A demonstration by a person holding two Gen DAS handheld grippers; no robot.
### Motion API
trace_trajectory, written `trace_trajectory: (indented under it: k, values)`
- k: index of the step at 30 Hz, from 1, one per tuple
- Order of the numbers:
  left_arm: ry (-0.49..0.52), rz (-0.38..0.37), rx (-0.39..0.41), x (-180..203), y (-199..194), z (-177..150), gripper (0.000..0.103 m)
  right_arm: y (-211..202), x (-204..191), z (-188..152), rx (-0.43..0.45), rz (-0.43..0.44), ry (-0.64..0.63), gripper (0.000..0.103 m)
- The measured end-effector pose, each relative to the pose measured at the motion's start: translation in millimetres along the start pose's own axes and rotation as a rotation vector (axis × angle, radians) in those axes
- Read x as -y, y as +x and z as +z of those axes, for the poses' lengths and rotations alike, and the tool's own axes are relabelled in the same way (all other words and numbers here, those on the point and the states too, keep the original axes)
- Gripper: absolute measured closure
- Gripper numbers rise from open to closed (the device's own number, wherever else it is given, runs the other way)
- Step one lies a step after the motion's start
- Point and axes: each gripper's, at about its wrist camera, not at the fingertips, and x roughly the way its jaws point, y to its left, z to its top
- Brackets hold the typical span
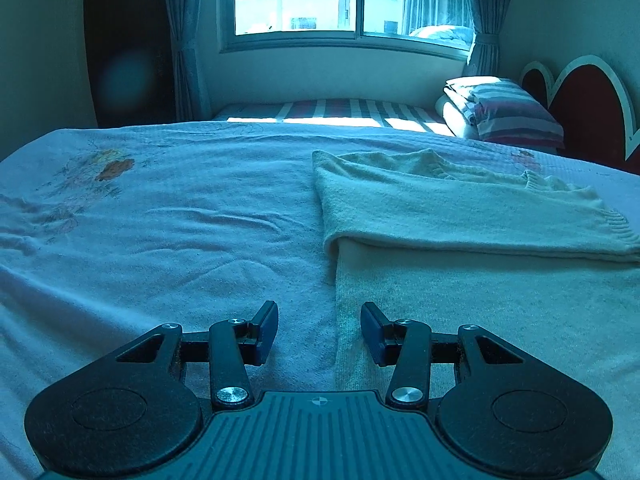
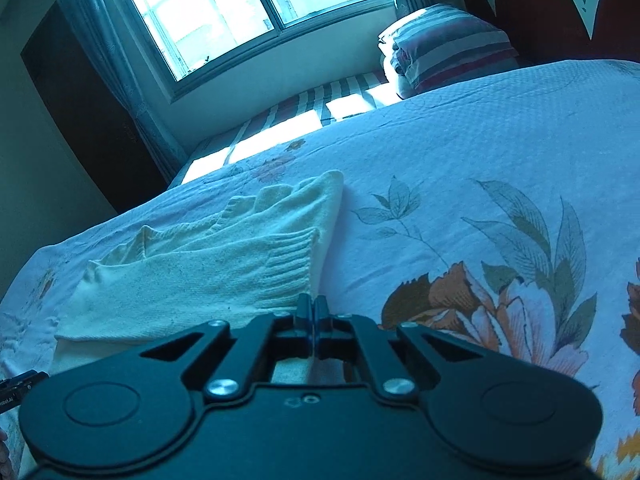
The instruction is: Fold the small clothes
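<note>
Cream sweater lies part-folded on the bed, sleeve across, more folds left; left hand-held gripper gapes empty, right hand-held gripper pinches its edge.

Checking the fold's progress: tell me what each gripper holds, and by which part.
The left gripper is open and holds nothing. The right gripper is shut at the cream sweater's ribbed hem edge; whether fabric is actually pinched cannot be told.

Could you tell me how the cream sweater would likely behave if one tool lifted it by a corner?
The sweater is soft knit lying in a limp fold, so it would probably droop and unfold. It looks light. Its fuzzy ribbed hem should grip rather than slip.
</note>
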Motion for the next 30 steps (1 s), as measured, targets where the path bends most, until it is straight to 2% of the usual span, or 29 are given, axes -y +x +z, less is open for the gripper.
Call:
trace_trajectory:
  k: [1, 2, 4, 5, 8, 10, 12, 14, 15, 17, 21, 23, 27, 28, 30]
  values:
    - [0.010, 0.008, -0.002, 2, -1, -1, 0.057, 5, 1, -1, -0.032, -0.019, -0.008, 0.101]
    - [0.015, 0.012, 0.003, 3, -3, 0, 0.057, 5, 2, -1, -0.026, -0.031, -0.017, 0.099]
    - [0.020, -0.006, 0.025, 10, -4, 6, 0.057, -12, -3, 1, 0.057, -0.005, -0.040, 0.091]
    - [0.034, -0.005, 0.042, 15, -2, 12, 0.057, -17, -7, 3, 0.084, 0.014, -0.046, 0.090]
    - [0.060, -0.003, 0.114, 29, 16, 42, 0.057, -5, -21, 3, 0.046, 0.013, -0.110, 0.091]
    - [0.056, 0.022, 0.076, 33, 42, 60, 0.057, 2, -28, 1, 0.031, 0.007, -0.156, 0.093]
    - [0.069, 0.091, 0.018, 32, 67, 63, 0.057, 13, -29, -2, -0.018, -0.055, -0.188, 0.093]
    - [0.056, 0.096, 0.022, 21, 74, 60, 0.057, 12, -23, -3, -0.021, -0.056, -0.179, 0.092]
    - [0.047, 0.109, 0.015, 16, 72, 61, 0.052, 10, -23, -2, -0.027, -0.056, -0.182, 0.089]
    - [0.036, 0.149, 0.021, 6, 56, 59, 0.052, -4, -20, -2, -0.019, -0.042, -0.176, 0.089]
    - [0.027, 0.113, 0.031, -14, -3, 27, 0.051, -50, -6, -17, 0.026, 0.023, -0.142, 0.087]
    - [0.014, 0.073, 0.003, -21, -32, 3, 0.051, -73, -1, -33, 0.016, 0.054, -0.130, 0.086]
    - [-0.025, -0.048, -0.084, -30, -84, -47, 0.051, -115, 8, -72, -0.055, 0.124, -0.094, 0.079]
    - [-0.043, -0.099, -0.111, -34, -96, -60, 0.051, -126, 12, -83, -0.081, 0.145, -0.063, 0.078]
    - [-0.042, -0.105, -0.140, -35, -112, -79, 0.051, -143, 17, -103, -0.121, 0.149, -0.037, 0.077]
